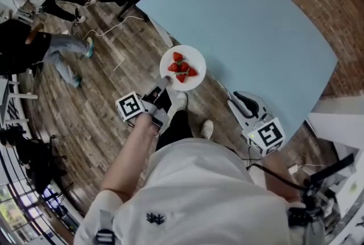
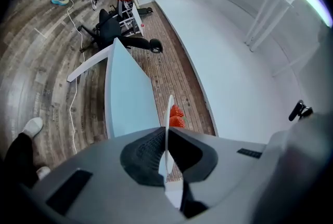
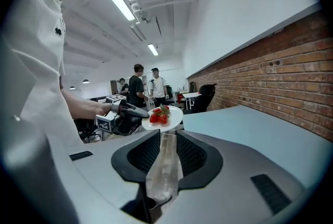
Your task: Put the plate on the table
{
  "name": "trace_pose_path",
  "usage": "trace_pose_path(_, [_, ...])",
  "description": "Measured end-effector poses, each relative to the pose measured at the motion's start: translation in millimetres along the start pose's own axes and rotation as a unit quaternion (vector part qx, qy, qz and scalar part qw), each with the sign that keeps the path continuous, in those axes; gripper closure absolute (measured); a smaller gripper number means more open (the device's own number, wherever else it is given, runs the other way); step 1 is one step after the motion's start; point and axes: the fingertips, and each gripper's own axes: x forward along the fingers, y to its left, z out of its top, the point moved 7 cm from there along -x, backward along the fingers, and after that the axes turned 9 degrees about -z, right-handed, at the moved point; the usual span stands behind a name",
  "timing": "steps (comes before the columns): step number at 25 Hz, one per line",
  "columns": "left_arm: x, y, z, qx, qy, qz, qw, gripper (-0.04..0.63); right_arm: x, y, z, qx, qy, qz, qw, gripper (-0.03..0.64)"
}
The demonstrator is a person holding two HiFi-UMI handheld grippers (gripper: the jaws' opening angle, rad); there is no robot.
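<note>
My left gripper is pinched narrow on the near rim of the white plate. From there I see the plate edge-on, a thin pale line running straight out from between the pads. It is held up in the air, roughly level, and reaches out ahead of those fingers with a small heap of strawberries on it (they show red just past my fingertips, to the right of the rim line). The pale blue table starts at the plate's far side. Seen from my head, the plate overlaps the table's near edge, but I can't tell whether it touches it.

My right gripper is off to the right of the left one, well apart from the plate. Its fingers are spread wide, with only the wooden floor showing through the gap. The plate and the left gripper sit ahead of these fingers and slightly left, and the table stretches away on their right.
</note>
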Motion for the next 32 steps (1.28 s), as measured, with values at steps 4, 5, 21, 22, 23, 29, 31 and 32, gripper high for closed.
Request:
trace_pose_path(4, [51.6, 32.3, 43.2, 0.002, 0.009, -0.001, 1.0, 0.581, 25.8, -36.3, 5.2, -0.001, 0.008, -0.033, 0.999, 0.512])
trace_pose_path(5, [63.1, 41.4, 54.2, -0.001, 0.011, -0.002, 0.9999, 0.581, 31.6, -45.4, 5.9, 0.003, 0.013, -0.045, 0.999, 0.506])
trace_pose_path(21, [267.2, 168.5, 241.1, -0.01, 0.086, 0.026, 0.9959, 0.581, 171.9, -157.4, 70.5, 0.052, 0.058, -0.174, 0.982, 0.506])
trace_pose_path(22, [274.1, 178.3, 247.0, -0.011, 0.089, 0.029, 0.9955, 0.581, 176.1, -159.5, 70.9, 0.055, 0.061, -0.179, 0.98, 0.508])
trace_pose_path(23, [281.2, 188.5, 252.7, -0.013, 0.092, 0.034, 0.9951, 0.581, 179.8, -162.3, 71.6, 0.059, 0.065, -0.184, 0.979, 0.508])
trace_pose_path(29, [326.1, 247.1, 276.2, -0.037, 0.105, 0.059, 0.9921, 0.581, 188.6, -182.9, 75.1, 0.075, 0.092, -0.227, 0.967, 0.508])
trace_pose_path(31, [335.9, 262.6, 282.1, -0.041, 0.105, 0.071, 0.9911, 0.581, 188.4, -188.1, 73.0, 0.08, 0.101, -0.237, 0.963, 0.508])
trace_pose_path(32, [339.4, 268.9, 284.1, -0.044, 0.104, 0.076, 0.9908, 0.581, 187.4, -189.9, 71.3, 0.083, 0.105, -0.242, 0.961, 0.508])
